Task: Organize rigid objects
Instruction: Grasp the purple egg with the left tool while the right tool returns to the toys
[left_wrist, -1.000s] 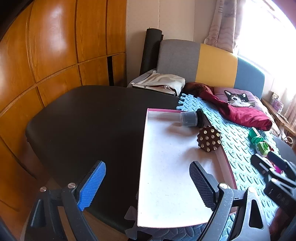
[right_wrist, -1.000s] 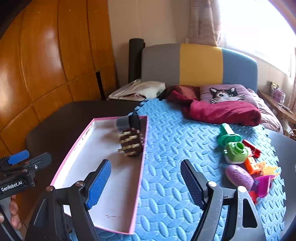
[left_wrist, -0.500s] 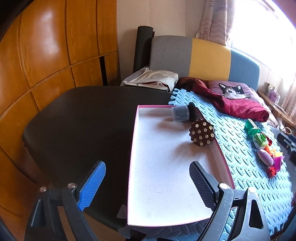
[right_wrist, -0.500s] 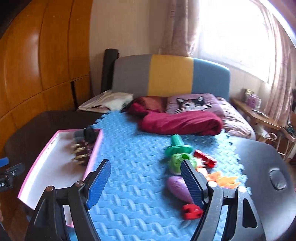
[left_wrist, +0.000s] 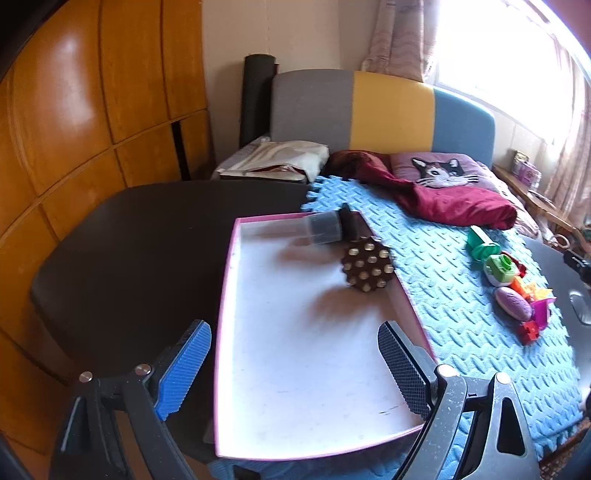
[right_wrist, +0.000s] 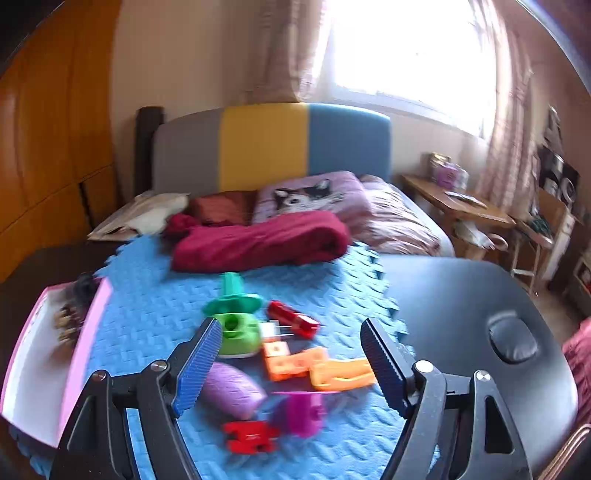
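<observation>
Bright plastic toys lie clustered on a blue foam mat (right_wrist: 147, 325): a purple oval piece (right_wrist: 231, 393) lying crosswise and a red bar (right_wrist: 293, 319) angled away rightward. The right gripper (right_wrist: 288, 362) hangs over them, jaws wide and empty. The left gripper (left_wrist: 295, 365), equally wide, hangs empty over a pink-rimmed tray (left_wrist: 225, 332).

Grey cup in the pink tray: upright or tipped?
Tipped. The grey cup lies on its side at the far end of the pink tray, beside the brown studded ball.
</observation>
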